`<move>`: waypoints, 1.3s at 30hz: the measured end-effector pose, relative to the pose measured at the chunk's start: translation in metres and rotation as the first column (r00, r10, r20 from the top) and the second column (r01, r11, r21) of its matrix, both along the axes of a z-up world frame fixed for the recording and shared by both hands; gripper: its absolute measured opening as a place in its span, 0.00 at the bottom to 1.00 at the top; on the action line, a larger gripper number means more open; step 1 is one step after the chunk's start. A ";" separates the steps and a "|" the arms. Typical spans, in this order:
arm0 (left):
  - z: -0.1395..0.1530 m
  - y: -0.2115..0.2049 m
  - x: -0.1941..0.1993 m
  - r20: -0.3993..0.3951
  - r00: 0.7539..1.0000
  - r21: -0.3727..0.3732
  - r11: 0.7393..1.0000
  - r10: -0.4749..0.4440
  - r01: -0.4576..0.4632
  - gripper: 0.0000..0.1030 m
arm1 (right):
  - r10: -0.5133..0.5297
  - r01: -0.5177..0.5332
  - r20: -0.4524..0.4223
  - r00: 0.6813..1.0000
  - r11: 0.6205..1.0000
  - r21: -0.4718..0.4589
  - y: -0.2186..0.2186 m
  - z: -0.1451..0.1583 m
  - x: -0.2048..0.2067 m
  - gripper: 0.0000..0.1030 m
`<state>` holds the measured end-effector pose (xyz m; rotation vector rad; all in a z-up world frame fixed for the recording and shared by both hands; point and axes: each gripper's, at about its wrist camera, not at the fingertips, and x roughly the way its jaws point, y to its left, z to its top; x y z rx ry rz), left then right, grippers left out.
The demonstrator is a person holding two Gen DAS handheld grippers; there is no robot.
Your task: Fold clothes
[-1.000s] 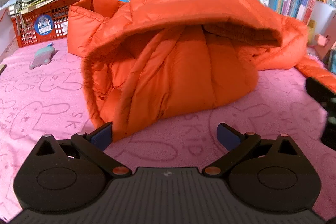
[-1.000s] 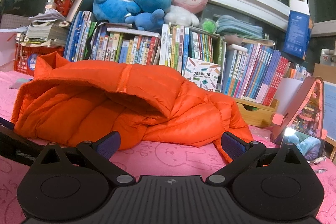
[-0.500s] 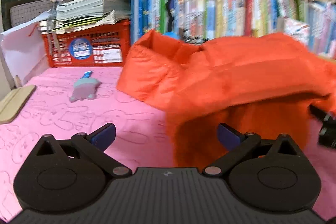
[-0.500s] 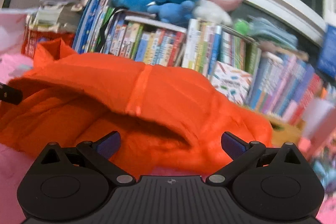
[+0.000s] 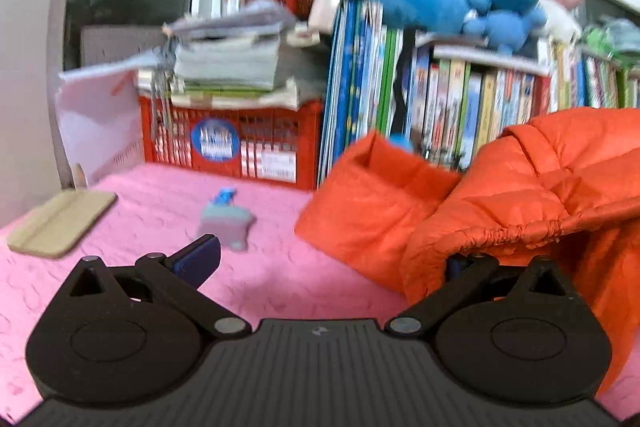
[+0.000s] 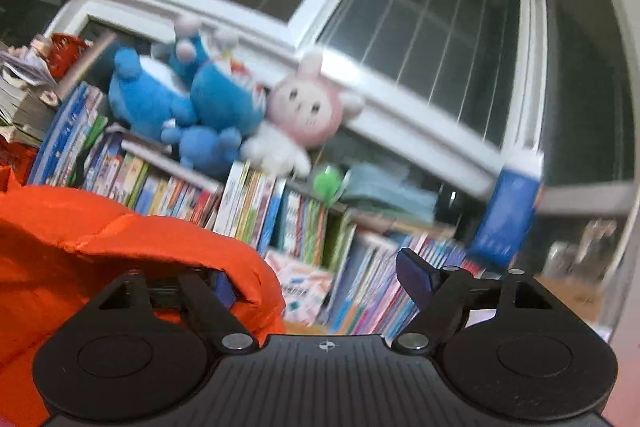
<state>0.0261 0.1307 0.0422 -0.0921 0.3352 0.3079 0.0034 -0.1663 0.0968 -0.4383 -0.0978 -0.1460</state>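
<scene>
Both claws gape: the left claw (image 5: pixel 324 259) and right claw (image 6: pixel 316 277) each have one finger under the orange jacket (image 5: pixel 520 211), frame right. Toy (image 5: pixel 226 223) on the pink surface (image 5: pixel 140 211); books (image 6: pixel 256 211) behind.

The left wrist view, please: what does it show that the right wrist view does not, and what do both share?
Only the left wrist view shows the pink blanket, a small grey toy, a wooden board and the red crate. Only the right shows the blue box and upper window panes. Both share the orange jacket, books and plush toys.
</scene>
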 end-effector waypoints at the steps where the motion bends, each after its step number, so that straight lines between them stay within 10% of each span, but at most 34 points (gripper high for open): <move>1: 0.004 0.002 -0.007 0.023 1.000 0.005 1.000 -0.003 0.003 1.00 | 0.004 -0.004 0.014 1.000 1.000 -0.005 -0.003 0.005 -0.013 0.84; 8: 0.024 0.007 -0.067 0.141 0.990 0.088 0.996 -0.020 0.008 1.00 | -0.022 0.022 0.000 1.000 0.994 -0.109 -0.036 0.009 -0.094 0.98; 17: -0.013 -0.005 -0.107 -0.027 0.998 0.192 0.980 -0.052 0.056 1.00 | -0.092 0.067 -0.265 0.960 0.993 -0.101 -0.080 -0.038 -0.127 1.00; 26: -0.026 0.021 -0.133 -0.103 0.994 0.201 0.980 0.026 -0.004 1.00 | 0.072 -0.096 -0.401 0.913 0.995 -0.041 -0.064 -0.071 -0.148 1.00; 30: -0.027 0.045 -0.150 -0.172 0.981 -0.023 0.996 -0.090 0.087 1.00 | 0.133 -0.142 -0.481 0.867 0.990 0.018 -0.071 -0.075 -0.160 1.00; 33: -0.019 0.063 -0.166 -0.128 0.967 -0.263 0.947 -0.222 0.183 1.00 | 0.168 -0.141 -0.561 0.811 0.986 0.092 -0.086 -0.079 -0.169 1.00; 39: 0.023 0.039 -0.178 -0.007 0.923 -0.266 0.890 -0.386 0.370 1.00 | 0.243 -0.179 -0.636 0.732 0.970 0.164 -0.099 -0.080 -0.195 1.00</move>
